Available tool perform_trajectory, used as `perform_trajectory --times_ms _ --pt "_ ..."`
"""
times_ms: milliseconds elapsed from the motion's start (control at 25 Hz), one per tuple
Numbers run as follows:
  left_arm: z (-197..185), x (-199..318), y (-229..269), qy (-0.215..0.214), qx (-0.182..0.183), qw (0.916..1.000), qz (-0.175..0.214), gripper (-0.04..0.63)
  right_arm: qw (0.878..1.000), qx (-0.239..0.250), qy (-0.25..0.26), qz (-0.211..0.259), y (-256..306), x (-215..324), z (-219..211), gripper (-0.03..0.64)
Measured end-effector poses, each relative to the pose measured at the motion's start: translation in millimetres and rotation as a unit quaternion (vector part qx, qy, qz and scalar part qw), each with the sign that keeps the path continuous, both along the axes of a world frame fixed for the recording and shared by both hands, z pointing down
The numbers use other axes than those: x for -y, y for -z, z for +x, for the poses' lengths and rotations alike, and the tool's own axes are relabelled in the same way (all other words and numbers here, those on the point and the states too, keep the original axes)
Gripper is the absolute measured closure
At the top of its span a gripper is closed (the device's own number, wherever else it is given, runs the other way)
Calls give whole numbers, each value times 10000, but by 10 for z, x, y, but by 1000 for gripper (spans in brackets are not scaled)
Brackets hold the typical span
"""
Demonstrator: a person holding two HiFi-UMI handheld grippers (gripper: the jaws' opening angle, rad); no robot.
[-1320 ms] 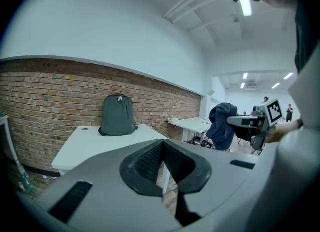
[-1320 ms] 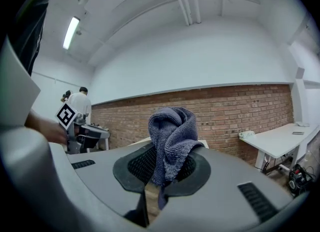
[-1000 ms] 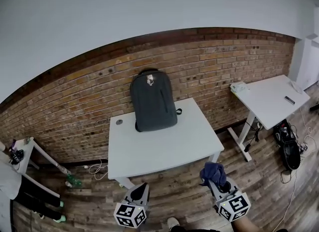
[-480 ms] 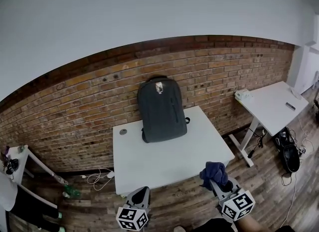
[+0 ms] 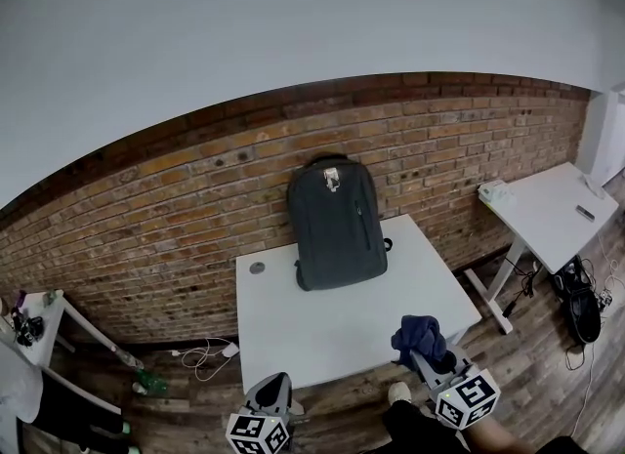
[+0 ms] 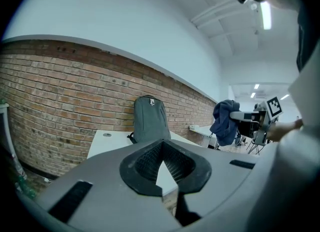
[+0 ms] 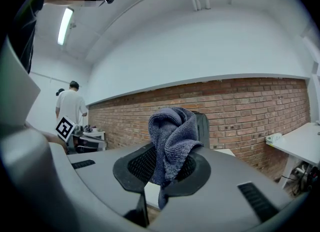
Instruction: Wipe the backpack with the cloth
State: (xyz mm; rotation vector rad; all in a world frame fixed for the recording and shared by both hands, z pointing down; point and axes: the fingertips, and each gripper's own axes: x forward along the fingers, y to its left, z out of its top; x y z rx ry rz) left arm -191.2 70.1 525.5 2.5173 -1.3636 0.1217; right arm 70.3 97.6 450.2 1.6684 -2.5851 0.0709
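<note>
Soft terry cloth (image 7: 172,136) pinched in right gripper (image 7: 167,172); left gripper (image 6: 161,151) closed, empty. Backpack (image 5: 337,223) at desk's (image 5: 342,330) rear edge probably tips; steady its top.

Ceiling strip lights (image 7: 65,25) give even, bright light with soft shadows; edges bend fisheye-style, corners go dark.

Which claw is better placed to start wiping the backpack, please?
Right: the right claw is shut on the cloth, while the left claw is shut and empty. Both hang short of the backpack.
</note>
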Motion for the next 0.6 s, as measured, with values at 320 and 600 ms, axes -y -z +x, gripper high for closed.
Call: perform_trajectory --times_ms 320,600 --pt "-3 441 72 147 70 9999 43 604 9997 93 195 98 24 556 2 577" --pt "191 888 98 233 212 9995 3 604 9988 315 338 139 85 1127 144 577"
